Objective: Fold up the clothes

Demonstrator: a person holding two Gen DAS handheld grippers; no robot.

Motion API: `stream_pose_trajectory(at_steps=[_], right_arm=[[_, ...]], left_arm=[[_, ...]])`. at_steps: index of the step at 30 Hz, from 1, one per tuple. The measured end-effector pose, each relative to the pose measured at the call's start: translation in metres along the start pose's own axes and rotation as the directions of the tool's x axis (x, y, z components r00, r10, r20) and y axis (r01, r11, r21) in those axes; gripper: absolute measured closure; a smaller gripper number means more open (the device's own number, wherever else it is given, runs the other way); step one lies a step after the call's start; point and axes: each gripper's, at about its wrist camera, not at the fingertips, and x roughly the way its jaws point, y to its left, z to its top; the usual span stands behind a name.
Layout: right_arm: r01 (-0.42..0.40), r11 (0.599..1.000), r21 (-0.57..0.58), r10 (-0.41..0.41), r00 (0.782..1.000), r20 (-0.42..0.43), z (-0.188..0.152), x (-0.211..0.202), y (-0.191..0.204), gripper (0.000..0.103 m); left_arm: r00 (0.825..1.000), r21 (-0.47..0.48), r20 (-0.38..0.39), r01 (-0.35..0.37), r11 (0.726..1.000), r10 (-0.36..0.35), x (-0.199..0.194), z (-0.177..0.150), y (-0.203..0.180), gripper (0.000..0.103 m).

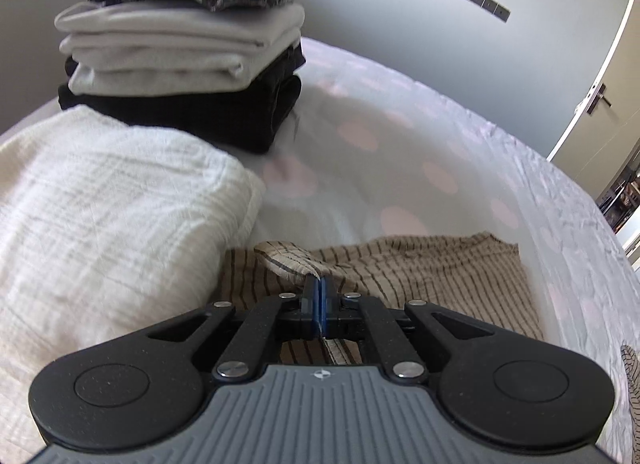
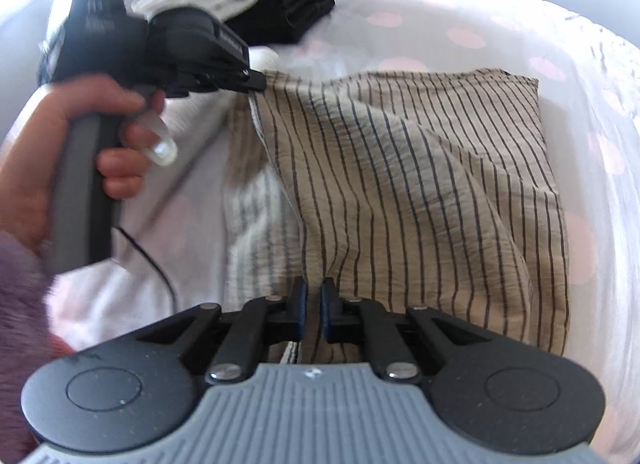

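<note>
So the striped beige garment (image 2: pixel 420 168) is lying on the bed (image 2: pixel 600 112), which has a white cover with pale pink dots, and both tongs are on it. The left tongs (image 1: pixel 319 284) are clamped fully closed on a bunched-up corner of the striped fabric, lifted a bit off the bed; from the right wrist view you can see that same corner pulled up taut at the tip of the left tongs (image 2: pixel 256 82), with a hand (image 2: pixel 80 144) wrapped around the grey handle and a fuzzy purple sleeve (image 2: pixel 20 304) at the edge. The right tongs (image 2: pixel 313 296) sit at the near edge of the garment with a fold of the striped cloth between the blue pads, a narrow gap left, looks like they're pinching it. Behind all that there's a neat stack of folded clothes (image 1: pixel 180 60), black at the bottom, white and grey in the middle, a dark patterned piece on top. Just beside it lies a crinkly white folded cloth (image 1: pixel 108 200).
</note>
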Motion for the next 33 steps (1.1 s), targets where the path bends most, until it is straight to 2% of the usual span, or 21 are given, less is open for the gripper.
stream_pose_trajectory(at_steps=[3,6,10,12,15,17,19,21,23,26,30,33], right_arm=[[-0.105,0.994,0.037,0.104,0.994,0.011,0.005,-0.013,-0.002,0.095],[-0.181,0.982,0.051,0.182,0.983,-0.009,0.008,-0.010,0.000,0.095],[-0.234,0.968,0.089,0.240,0.969,-0.064,0.003,0.016,0.000,0.097],[-0.222,0.971,0.084,0.229,0.969,-0.090,0.000,0.029,0.003,0.097],[-0.157,0.987,0.018,0.158,0.979,-0.127,-0.004,0.045,0.015,0.097],[-0.143,0.990,0.003,0.142,0.978,-0.154,-0.006,0.054,0.020,0.092],[-0.139,0.990,0.005,0.138,0.976,-0.167,-0.006,0.056,0.021,0.091],[-0.150,0.989,0.014,0.150,0.975,-0.165,-0.010,0.055,0.019,0.085],[-0.173,0.985,0.018,0.174,0.973,-0.150,-0.010,0.046,0.017,0.073],[-0.184,0.983,-0.005,0.183,0.978,-0.099,-0.012,0.018,0.008,0.066],[-0.138,0.990,-0.041,0.136,0.990,-0.046,-0.020,-0.019,-0.016,0.066],[-0.075,0.996,-0.051,0.075,0.997,-0.019,-0.030,-0.046,-0.043,0.065]], left_arm=[[1.000,0.010,-0.007,-0.025,1.000,0.025,0.000,0.003,0.002,0.102],[0.992,0.062,-0.042,-0.114,0.992,0.117,0.010,-0.001,0.004,0.102],[0.971,0.175,-0.067,-0.217,0.960,0.231,0.026,-0.012,-0.004,0.102],[0.960,0.252,-0.053,-0.253,0.934,0.274,0.032,-0.019,-0.014,0.101],[0.942,0.353,-0.035,-0.301,0.886,0.334,0.039,-0.028,-0.027,0.099],[0.933,0.382,-0.028,-0.323,0.866,0.360,0.042,-0.031,-0.030,0.095],[0.932,0.375,-0.023,-0.328,0.867,0.362,0.038,-0.031,-0.030,0.089],[0.933,0.363,-0.015,-0.330,0.871,0.360,0.031,-0.030,-0.030,0.079],[0.938,0.350,0.007,-0.326,0.878,0.346,0.019,-0.029,-0.031,0.076],[0.948,0.340,0.030,-0.307,0.889,0.316,0.000,-0.032,-0.038,0.073],[0.973,0.382,0.003,-0.214,0.899,0.230,-0.021,-0.041,-0.059,0.073],[0.985,0.436,-0.017,-0.148,0.888,0.172,-0.037,-0.049,-0.084,0.073]])
